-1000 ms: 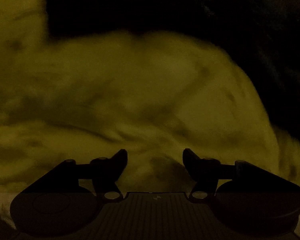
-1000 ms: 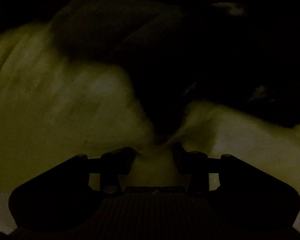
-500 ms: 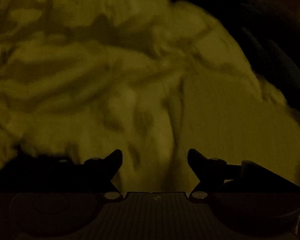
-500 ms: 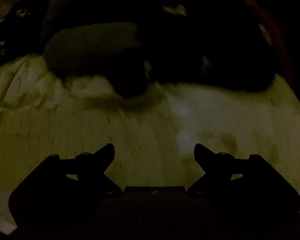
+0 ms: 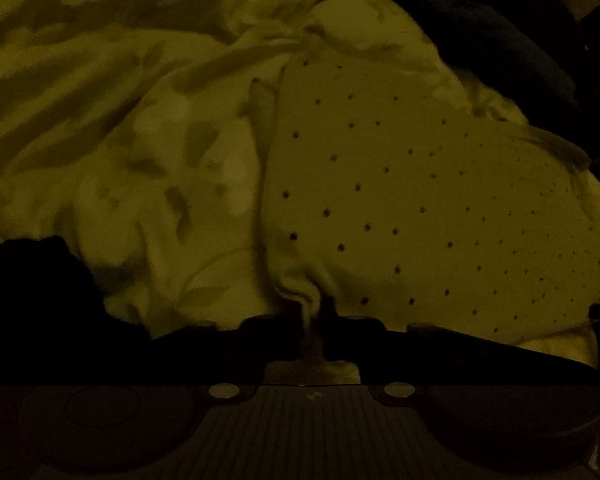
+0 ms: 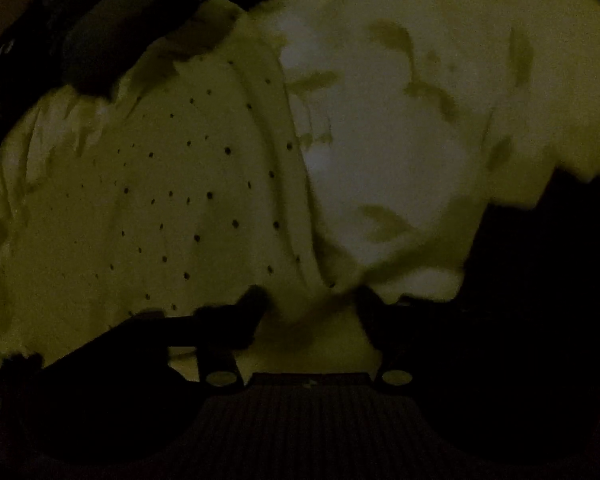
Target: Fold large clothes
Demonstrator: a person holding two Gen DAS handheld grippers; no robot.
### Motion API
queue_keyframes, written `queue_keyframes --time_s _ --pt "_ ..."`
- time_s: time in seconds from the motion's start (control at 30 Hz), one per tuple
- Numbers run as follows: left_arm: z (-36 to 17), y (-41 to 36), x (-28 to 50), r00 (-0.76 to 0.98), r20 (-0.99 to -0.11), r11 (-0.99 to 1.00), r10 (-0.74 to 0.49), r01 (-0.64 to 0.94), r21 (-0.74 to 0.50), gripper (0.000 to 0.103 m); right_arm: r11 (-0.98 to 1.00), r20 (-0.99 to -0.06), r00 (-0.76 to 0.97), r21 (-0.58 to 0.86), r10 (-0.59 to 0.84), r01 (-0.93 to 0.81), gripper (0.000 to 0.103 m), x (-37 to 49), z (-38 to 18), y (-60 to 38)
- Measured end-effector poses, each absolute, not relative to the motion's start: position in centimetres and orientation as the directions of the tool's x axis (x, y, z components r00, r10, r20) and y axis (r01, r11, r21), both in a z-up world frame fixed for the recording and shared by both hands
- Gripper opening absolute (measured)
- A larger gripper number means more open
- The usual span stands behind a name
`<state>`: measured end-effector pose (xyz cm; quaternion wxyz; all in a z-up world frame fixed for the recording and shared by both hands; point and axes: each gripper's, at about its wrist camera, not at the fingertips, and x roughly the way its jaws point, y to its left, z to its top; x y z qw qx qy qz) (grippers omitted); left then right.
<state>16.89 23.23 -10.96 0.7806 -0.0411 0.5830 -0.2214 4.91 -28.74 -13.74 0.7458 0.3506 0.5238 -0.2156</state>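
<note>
Nearest in the left wrist view, the left gripper was closing, its jaws almost together with a puckered ridge of the pale garment pinched between them. The right wrist view showed the right gripper also closing, its jaws wider apart, with a bunched fold of the same garment between them; whether the pads pressed it was unclear through the blur. Beyond both, the garment lay spread: a dotted panel beside a leaf-patterned stretch. Only the left view showed crumpled folds running far left; dark cloth lay farthest.
</note>
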Motion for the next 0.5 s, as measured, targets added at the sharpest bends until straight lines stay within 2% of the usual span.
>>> queue_keyframes --time_s 0.03,0.27,0.4,0.5 --pt "-10.6 23.3 17.1 0.234 -0.886 0.895 -0.400 0.308 -0.323 0.043 0.649 -0.932 0.360 0.304 0.049 0.697 0.006 5.0 -14.0 -28.7" --pt "-6.3 27.5 15.3 0.283 -0.856 0.878 -0.433 0.346 -0.330 0.035 0.659 -0.873 0.482 0.408 0.078 0.632 0.006 3.2 -9.9 -29.3" --pt "-7.7 28.3 14.0 0.246 -0.886 0.902 -0.393 0.289 -0.320 0.036 0.669 -0.871 0.478 0.424 0.116 0.611 0.006 1.9 -9.7 -29.3" --pt "-10.2 28.4 13.3 0.210 -0.932 0.941 -0.296 0.231 -0.247 0.033 0.657 -0.884 0.450 0.414 0.125 0.630 0.006 1.9 -11.1 -29.1"
